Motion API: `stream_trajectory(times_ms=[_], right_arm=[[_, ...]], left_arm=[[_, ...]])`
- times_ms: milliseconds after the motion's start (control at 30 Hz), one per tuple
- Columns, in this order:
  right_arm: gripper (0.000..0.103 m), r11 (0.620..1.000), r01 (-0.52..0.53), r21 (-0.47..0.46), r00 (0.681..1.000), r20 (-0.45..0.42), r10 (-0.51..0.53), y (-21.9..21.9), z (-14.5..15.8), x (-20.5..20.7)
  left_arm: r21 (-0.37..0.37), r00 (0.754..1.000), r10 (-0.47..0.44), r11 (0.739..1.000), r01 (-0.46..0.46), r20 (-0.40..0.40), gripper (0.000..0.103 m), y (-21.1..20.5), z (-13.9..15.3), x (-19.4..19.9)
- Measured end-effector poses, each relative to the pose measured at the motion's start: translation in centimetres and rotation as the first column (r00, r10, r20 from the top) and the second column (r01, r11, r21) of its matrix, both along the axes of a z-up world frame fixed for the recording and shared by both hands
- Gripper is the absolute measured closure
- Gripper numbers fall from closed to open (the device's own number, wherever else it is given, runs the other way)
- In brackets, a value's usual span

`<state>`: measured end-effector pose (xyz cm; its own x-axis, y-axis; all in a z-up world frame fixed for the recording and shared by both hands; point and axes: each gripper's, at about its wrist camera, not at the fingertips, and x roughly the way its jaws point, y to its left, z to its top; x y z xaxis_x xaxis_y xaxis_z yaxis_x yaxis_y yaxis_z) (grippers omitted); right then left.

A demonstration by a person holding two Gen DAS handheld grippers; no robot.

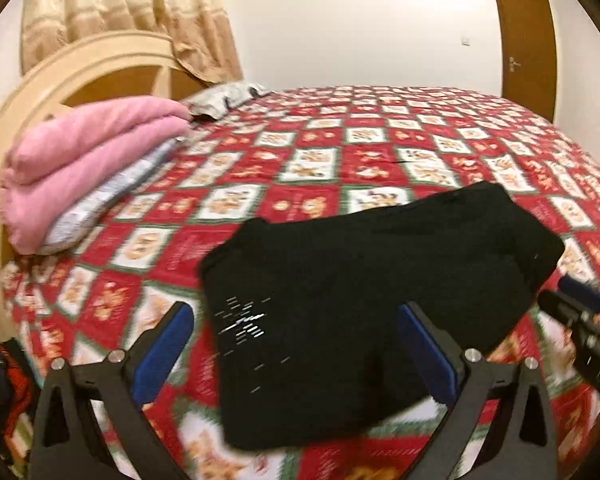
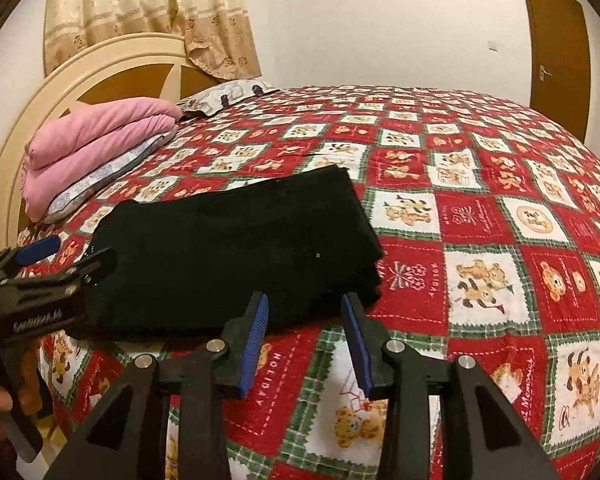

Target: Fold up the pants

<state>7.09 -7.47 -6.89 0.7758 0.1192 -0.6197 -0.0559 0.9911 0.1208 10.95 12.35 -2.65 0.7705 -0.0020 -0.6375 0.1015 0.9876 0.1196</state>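
Note:
The black pants point(image 1: 360, 280) lie folded into a compact rectangle on the red patterned bedspread point(image 1: 340, 152), near the bed's front edge. They also show in the right wrist view point(image 2: 236, 252). My left gripper point(image 1: 296, 312) is open and empty, hovering just above the near end of the pants. My right gripper point(image 2: 305, 300) is open and empty, in front of the pants' near right corner, not touching. The left gripper shows at the left of the right wrist view point(image 2: 66, 254). The right gripper shows at the right edge of the left wrist view point(image 1: 564, 294).
A folded pink blanket point(image 1: 80, 160) lies on a pillow point(image 1: 100, 204) at the bed's left by the headboard point(image 1: 40, 92). Another pillow point(image 1: 224, 98) is at the back. A wooden door point(image 1: 528, 40) is at the far right. Clothes point(image 1: 0, 384) lie low at left.

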Motion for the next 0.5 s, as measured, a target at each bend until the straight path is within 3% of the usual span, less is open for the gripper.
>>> stream_trajectory(times_ms=[133, 267, 367, 500], right_arm=[[0.062, 1.0, 0.014, 0.014, 1.0, 0.002, -0.014, -0.6, -0.1, -0.1], [0.062, 1.0, 0.011, 0.014, 0.999, -0.04, -0.01, -0.5, -1.1, 0.6], [0.062, 1.0, 0.013, -0.007, 0.996, -0.091, -0.014, -0.3, -2.3, 1.4], [0.062, 0.999, 0.026, 0.043, 0.996, -0.092, -0.022, -1.0, -2.5, 1.1]], left_arm=[[-0.049, 1.0, 0.016, 0.999, -0.017, -0.026, 0.0, 0.5, -0.5, 1.8], [-0.01, 0.993, 0.053, 0.998, -0.054, -0.109, 0.0, 1.1, -2.9, 3.3], [-0.071, 0.991, 0.053, 0.996, -0.061, -0.119, 0.0, 2.3, -3.2, 3.2], [-0.061, 0.988, 0.082, 0.994, -0.091, -0.13, 0.0, 2.9, -2.9, 2.8]])
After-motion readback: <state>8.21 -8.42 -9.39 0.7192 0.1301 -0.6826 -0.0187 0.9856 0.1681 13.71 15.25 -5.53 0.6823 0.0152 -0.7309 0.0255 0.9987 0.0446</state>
